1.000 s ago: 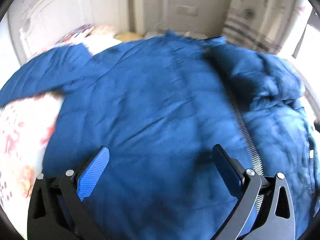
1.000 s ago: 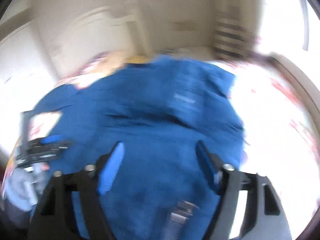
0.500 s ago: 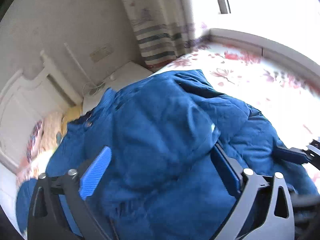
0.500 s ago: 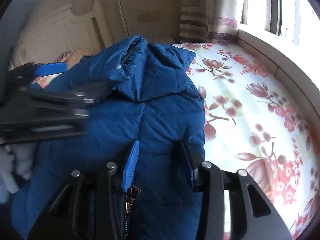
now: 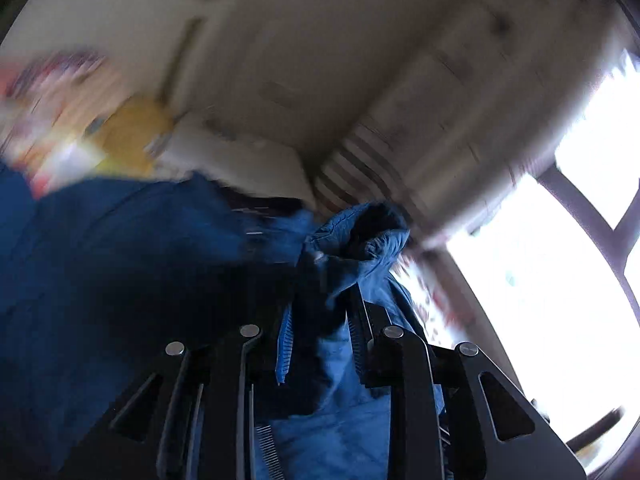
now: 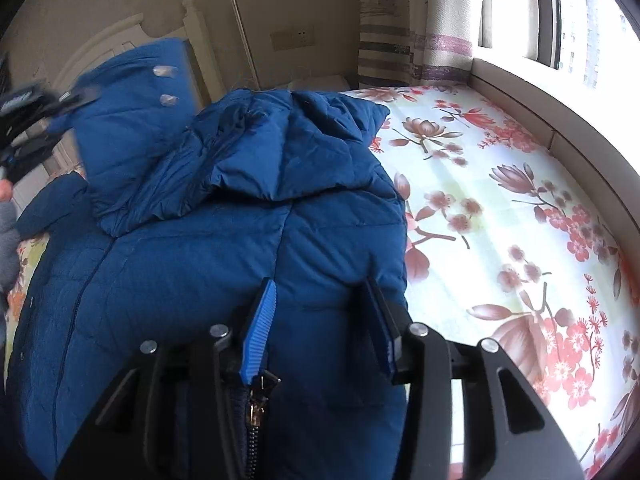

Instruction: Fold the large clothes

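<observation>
A large blue padded jacket [image 6: 224,240] lies on a bed with a floral sheet [image 6: 520,208]. My right gripper [image 6: 320,312] is shut on the jacket's lower edge beside the zipper [image 6: 254,416]. My left gripper [image 5: 320,320] is shut on a bunched part of the jacket [image 5: 360,248] and holds it lifted, tilted up toward the wall. In the right wrist view the left gripper [image 6: 36,112] is blurred at the far left, with jacket fabric raised next to it.
A white headboard [image 6: 120,36] and a wall socket [image 6: 292,38] are behind the jacket. Striped curtains [image 6: 416,24] and a window sill [image 6: 540,92] run along the right. Pillows [image 5: 92,120] lie by the headboard.
My left gripper has shut on the jacket and lifted it up and leftward, its view swinging toward the wall. My right gripper keeps its hold on the edge and has barely moved.
</observation>
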Motion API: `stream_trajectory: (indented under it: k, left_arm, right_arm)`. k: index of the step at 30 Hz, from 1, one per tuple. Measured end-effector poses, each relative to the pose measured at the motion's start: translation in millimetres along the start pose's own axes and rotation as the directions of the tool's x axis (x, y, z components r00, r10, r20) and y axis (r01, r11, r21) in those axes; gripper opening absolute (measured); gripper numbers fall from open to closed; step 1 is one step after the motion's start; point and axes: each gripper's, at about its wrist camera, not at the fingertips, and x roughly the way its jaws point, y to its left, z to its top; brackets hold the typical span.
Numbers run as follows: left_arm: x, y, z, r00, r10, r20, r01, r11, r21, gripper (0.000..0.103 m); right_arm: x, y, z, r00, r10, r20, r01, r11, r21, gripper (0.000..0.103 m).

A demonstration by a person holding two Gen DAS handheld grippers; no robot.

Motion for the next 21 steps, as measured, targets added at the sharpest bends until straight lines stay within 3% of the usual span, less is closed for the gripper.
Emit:
stream_trajectory:
  k: [5, 8, 11, 12, 13, 16, 18, 19, 20, 21]
  left_arm:
    - [-26.8, 95.3, -16.5, 0.999, 0.047, -0.001, -0.046, 0.977, -0.21, 0.024]
    - [-30.9, 136.1, -31.3, 0.999, 0.043, 0.007, -0.038, 0.939, -0.341, 0.025]
    - [-28.3, 167.1, -40.7, 0.999, -0.022, 0.025, 0.031, 0.874, -0.484, 0.026]
    - [-29.6, 168.7, -39.8, 0.998, -0.05, 0.043, 0.065, 0.863, -0.5, 0.033]
    - [-29.4, 168.9, -38.0, 0.996, -0.069, 0.053, 0.087, 0.858, -0.506, 0.051]
    - [-26.4, 158.8, -30.1, 0.99, -0.11, 0.089, 0.14, 0.854, -0.501, 0.074]
    - [-22.9, 151.1, -23.9, 0.996, -0.059, 0.072, 0.086, 0.874, -0.478, 0.072]
    - [-18.3, 148.6, -22.8, 0.997, -0.038, 0.063, 0.063, 0.883, -0.466, 0.053]
    - [-13.9, 146.9, -22.4, 0.999, -0.008, 0.041, 0.026, 0.892, -0.452, 0.043]
    - [-12.5, 146.4, -22.8, 1.0, 0.003, 0.03, 0.011, 0.895, -0.447, 0.025]
  right_arm:
    - [0.3, 1.3, 0.3, 1.0, 0.002, -0.005, -0.002, 1.0, -0.004, 0.047]
    - [3.1, 1.6, 1.9, 1.0, -0.004, -0.009, 0.004, 1.0, -0.008, 0.048]
    - [4.9, 3.4, 2.6, 1.0, -0.016, -0.012, 0.015, 1.0, -0.015, 0.049]
    - [5.5, 4.1, 2.7, 1.0, -0.02, -0.013, 0.019, 1.0, -0.017, 0.049]
    - [6.0, 4.8, 2.8, 1.0, -0.023, -0.014, 0.023, 1.0, -0.019, 0.049]
    - [7.4, 6.9, 3.0, 0.999, -0.037, -0.015, 0.037, 0.999, -0.025, 0.051]
    - [8.3, 7.5, 3.2, 0.999, -0.045, -0.014, 0.045, 0.999, -0.026, 0.051]
    - [8.7, 7.6, 3.3, 0.999, -0.049, -0.014, 0.048, 0.998, -0.026, 0.052]
    - [9.0, 7.5, 3.2, 0.999, -0.051, -0.014, 0.05, 0.998, -0.027, 0.052]
    - [9.3, 7.4, 3.2, 0.999, -0.053, -0.014, 0.052, 0.998, -0.027, 0.052]
